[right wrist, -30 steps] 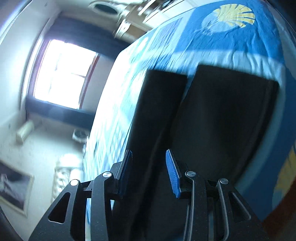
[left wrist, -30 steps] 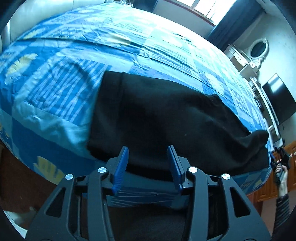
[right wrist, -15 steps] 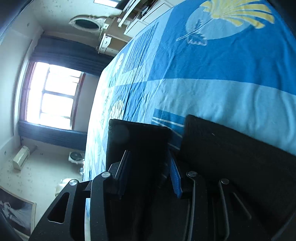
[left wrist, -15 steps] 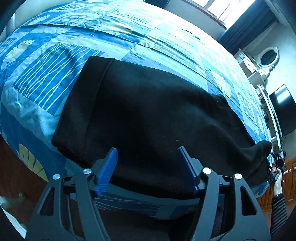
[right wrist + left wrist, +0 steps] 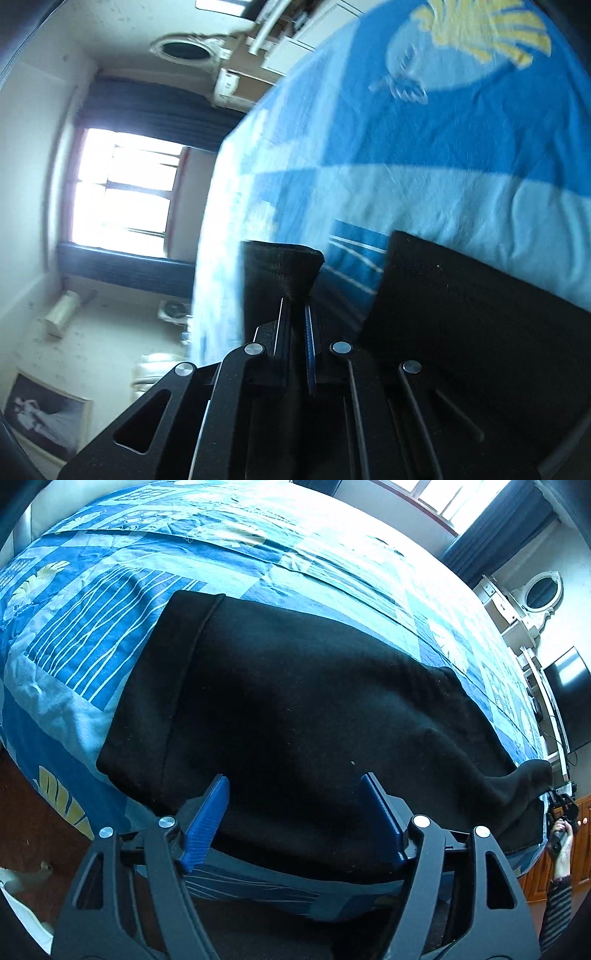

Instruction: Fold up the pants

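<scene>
Bedding in a blue patchwork print covers the bed (image 5: 110, 635), and the black pants (image 5: 314, 709) lie flat across its near edge, waistband to the left and legs running right. At the waist the left gripper (image 5: 295, 812) hovers with fingers spread wide and empty, having just opened from a narrower gap, while the right gripper (image 5: 295, 314) has just snapped closed on a leg cuff (image 5: 284, 266) it earlier only straddled. That shallow pinch could slip once the leg is lifted.
</scene>
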Motion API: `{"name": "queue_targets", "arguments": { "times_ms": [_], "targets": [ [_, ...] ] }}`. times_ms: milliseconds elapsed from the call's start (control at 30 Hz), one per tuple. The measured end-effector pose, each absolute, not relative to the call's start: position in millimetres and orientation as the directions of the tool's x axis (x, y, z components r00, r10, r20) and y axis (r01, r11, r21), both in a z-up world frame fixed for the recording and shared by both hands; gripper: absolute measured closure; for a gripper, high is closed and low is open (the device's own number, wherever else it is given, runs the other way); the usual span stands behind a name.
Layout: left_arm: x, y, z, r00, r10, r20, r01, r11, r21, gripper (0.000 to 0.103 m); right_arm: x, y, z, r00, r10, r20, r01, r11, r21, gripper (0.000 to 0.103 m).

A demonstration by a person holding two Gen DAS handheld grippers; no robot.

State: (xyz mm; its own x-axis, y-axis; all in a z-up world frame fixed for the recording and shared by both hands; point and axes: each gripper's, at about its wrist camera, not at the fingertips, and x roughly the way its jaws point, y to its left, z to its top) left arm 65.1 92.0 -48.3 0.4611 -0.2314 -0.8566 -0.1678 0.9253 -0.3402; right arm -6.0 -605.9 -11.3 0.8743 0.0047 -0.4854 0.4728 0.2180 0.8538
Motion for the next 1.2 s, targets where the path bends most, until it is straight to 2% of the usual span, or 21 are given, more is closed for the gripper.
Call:
{"name": "queue_targets", "arguments": {
  "times_ms": [233,533,667,733,833,867,900,933,1067,1200],
  "targets": [
    [64.6,92.1,-47.9,0.462,-0.238,-0.854,-0.167,0.923,-0.347,0.03,-69.7,-597.7,22.9,0.904,-0.029,-0.426,0.418,0.267,0.868,0.098],
    [58.4,93.4,-48.0,0.461,-0.248,-0.852,-0.163,0.92,-0.356,0.03,-118.8,-602.2,-50.8,0.846,-0.041,-0.532,0.531,0.163,0.832,0.098],
    [56.4,92.9,-47.8,0.46,-0.249,-0.853,-0.164,0.92,-0.357,0.03,-118.7,-604.6,-69.5,0.878,-0.012,-0.479,0.478,0.087,0.874,0.095],
    [55.9,92.1,-48.0,0.459,-0.247,-0.853,-0.165,0.92,-0.355,0.03,-119.5,-606.9,-74.6,0.893,-0.007,-0.449,0.449,0.054,0.892,0.088],
    [54.9,89.9,-48.4,0.457,-0.238,-0.857,-0.166,0.924,-0.346,0.03,-116.1,-608.1,-73.4,0.895,-0.012,-0.447,0.447,0.06,0.893,0.088],
    [55.1,89.3,-48.5,0.456,-0.236,-0.858,-0.166,0.925,-0.342,0.03,-113.9,-607.1,-70.1,0.89,-0.011,-0.457,0.456,0.081,0.886,0.088],
    [55.8,88.4,-48.3,0.455,-0.233,-0.859,-0.166,0.926,-0.339,0.029,-113.2,-604.3,-62.4,0.873,-0.022,-0.487,0.486,0.124,0.865,0.096],
    [55.5,87.5,-48.2,0.454,-0.229,-0.861,-0.166,0.928,-0.334,0.029,-112.3,-603.1,-56.4,0.862,-0.036,-0.506,0.505,0.157,0.849,0.097],
    [56.9,86.8,-48.0,0.451,-0.232,-0.862,-0.166,0.927,-0.337,0.029,-125.0,-605.5,-44.0,0.842,-0.1,-0.529,0.539,0.174,0.824,0.098],
    [56.8,84.4,-49.6,0.446,-0.237,-0.863,-0.151,0.93,-0.334,0.029,-131.7,-610.2,-60.2,0.842,-0.087,-0.532,0.539,0.145,0.83,0.098]
  ]
}}
